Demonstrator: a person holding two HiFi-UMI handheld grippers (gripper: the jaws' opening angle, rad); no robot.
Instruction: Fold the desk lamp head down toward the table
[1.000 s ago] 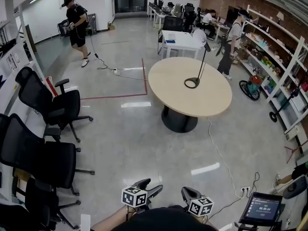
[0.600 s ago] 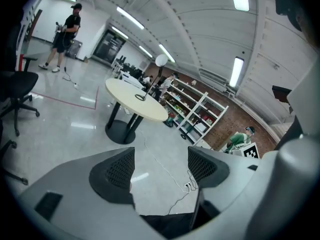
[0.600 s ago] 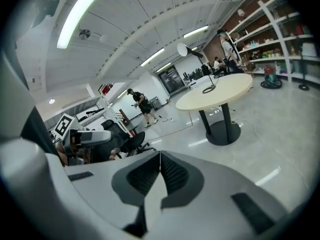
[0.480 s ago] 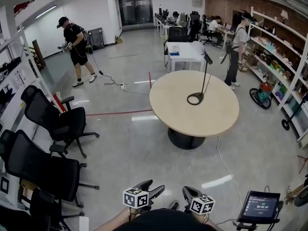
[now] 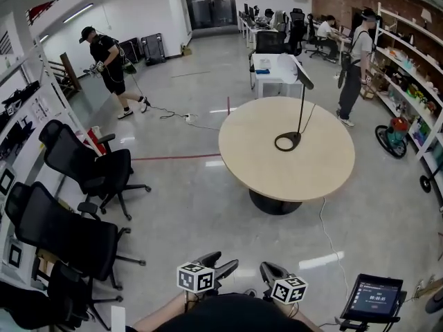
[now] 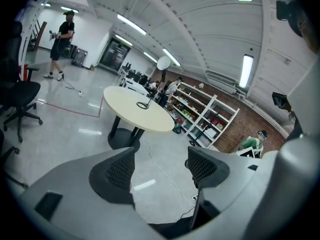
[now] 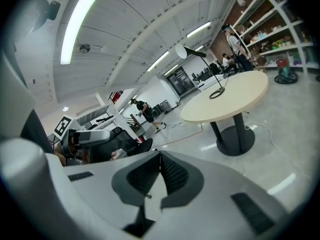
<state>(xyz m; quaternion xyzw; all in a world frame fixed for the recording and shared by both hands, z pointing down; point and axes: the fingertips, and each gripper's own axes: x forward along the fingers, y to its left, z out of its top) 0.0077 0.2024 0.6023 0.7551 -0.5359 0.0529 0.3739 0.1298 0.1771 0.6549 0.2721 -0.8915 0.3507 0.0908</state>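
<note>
A black desk lamp stands far ahead of me on a round beige table (image 5: 263, 164). Its ring base (image 5: 287, 142) carries a thin upright stem, and the head (image 5: 303, 78) is raised, tilted at the top. Both grippers are low at the bottom of the head view, over the floor and well short of the table. My left gripper (image 5: 223, 266) is open with nothing between its pads (image 6: 117, 169); the lamp (image 6: 145, 104) shows small beyond it. My right gripper (image 5: 267, 271) is shut and empty, its jaws meeting (image 7: 159, 173); the lamp (image 7: 218, 93) is far off.
Black office chairs (image 5: 97, 171) line the left side. A cable (image 5: 325, 227) runs over the floor from the table's foot. A tablet on a stand (image 5: 374, 299) is at bottom right. Shelves (image 5: 415, 75) and a standing person (image 5: 356, 61) are on the right, another person (image 5: 107, 57) far left.
The whole view has advanced toward the table: table and lamp look larger and sit lower in the head view. Both grippers keep their places at the bottom edge, jaws unchanged.
</note>
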